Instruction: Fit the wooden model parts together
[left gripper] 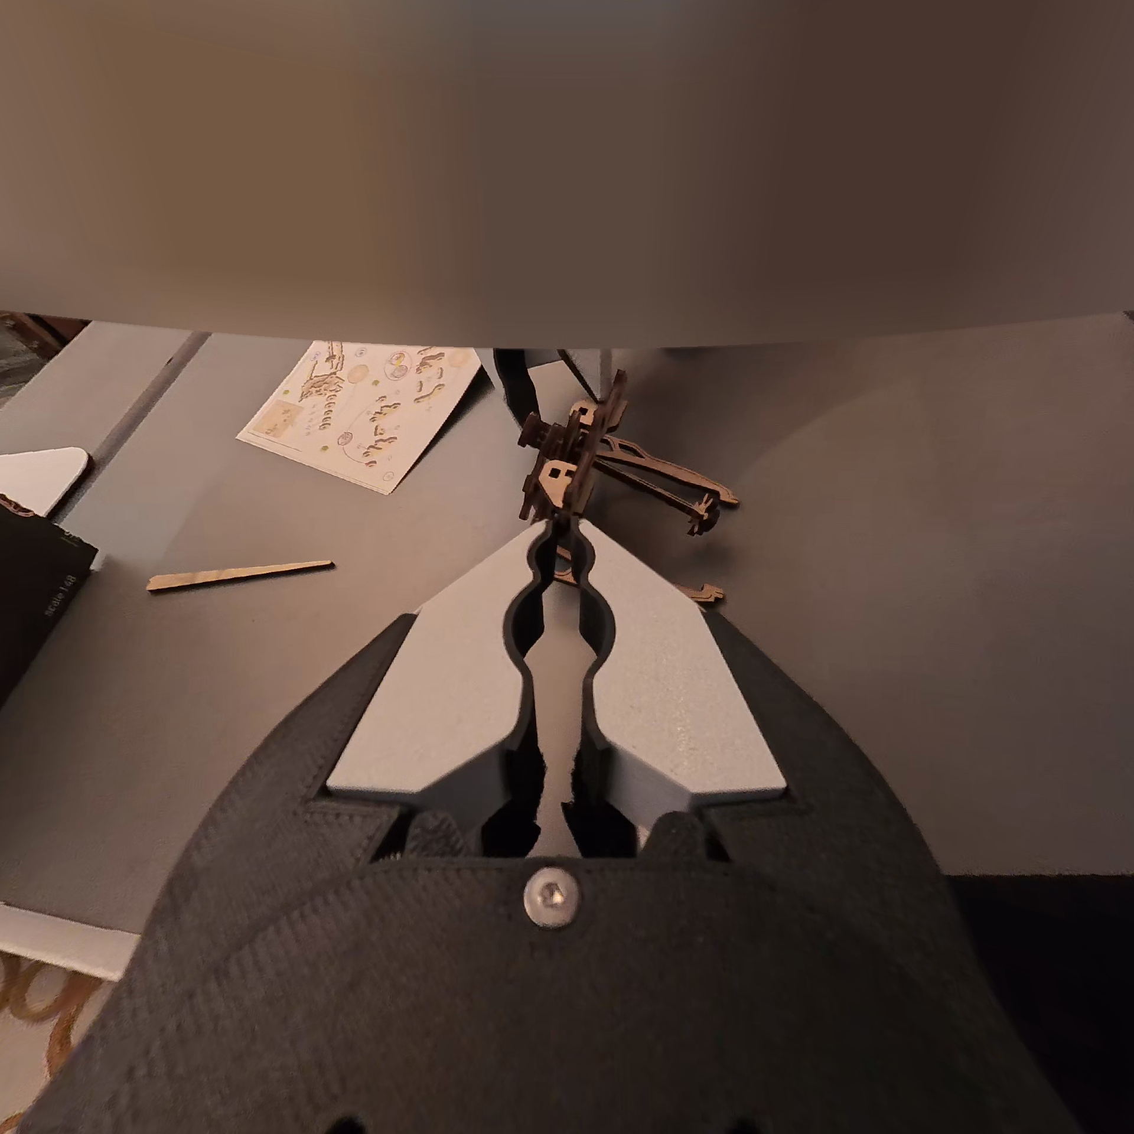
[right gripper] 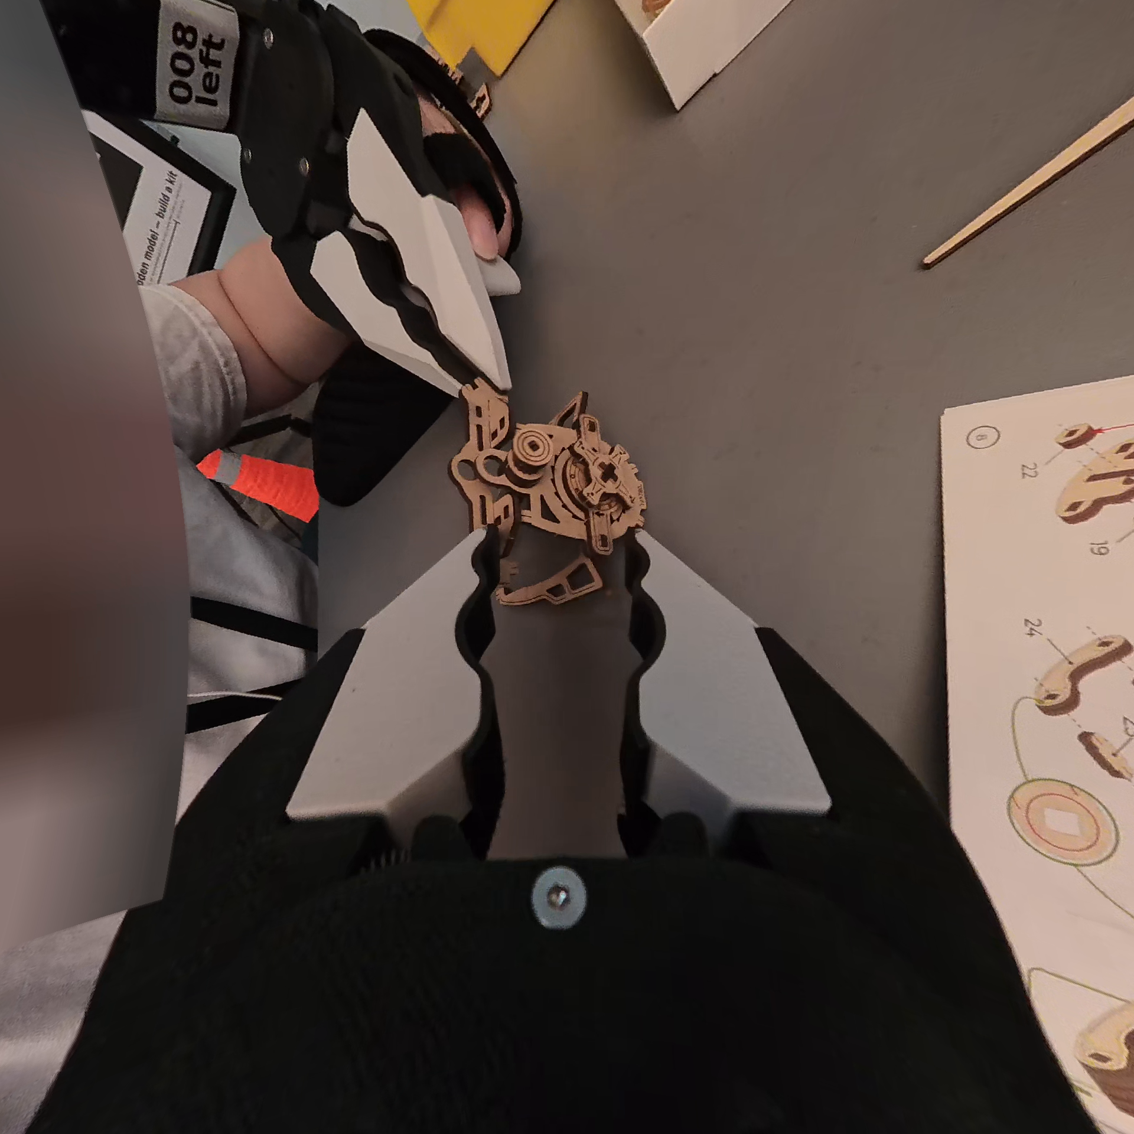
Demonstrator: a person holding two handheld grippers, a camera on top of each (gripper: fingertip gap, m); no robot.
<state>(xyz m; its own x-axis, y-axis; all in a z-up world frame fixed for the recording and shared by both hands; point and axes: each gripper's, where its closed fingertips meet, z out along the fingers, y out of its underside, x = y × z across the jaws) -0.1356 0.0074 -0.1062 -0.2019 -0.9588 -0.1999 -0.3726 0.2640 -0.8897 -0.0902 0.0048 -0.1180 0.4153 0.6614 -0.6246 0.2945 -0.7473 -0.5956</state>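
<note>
A partly built wooden model (left gripper: 561, 457) with gears and a cross-shaped hub is held above the grey table (left gripper: 890, 613). My left gripper (left gripper: 559, 521) is shut on its lower edge. In the right wrist view the model (right gripper: 546, 478) hangs between both grippers, with the left gripper (right gripper: 485, 383) pinching its far corner. My right gripper (right gripper: 563, 537) is open, its fingertips (right gripper: 488, 540) at either side of the model's near edge. I cannot tell if they touch it. A loose flat wooden part (right gripper: 552, 583) lies on the table between the right fingers.
More flat wooden parts (left gripper: 669, 478) lie beyond the model. A thin wooden stick (left gripper: 239, 574) and an instruction sheet (left gripper: 362, 411) lie to the left. A black box (left gripper: 37, 589) stands at the left edge. A person's arm (right gripper: 264, 319) and a white box (right gripper: 693, 43) also show. The tips of one gripper are about 6 cm away from the tips of the other.
</note>
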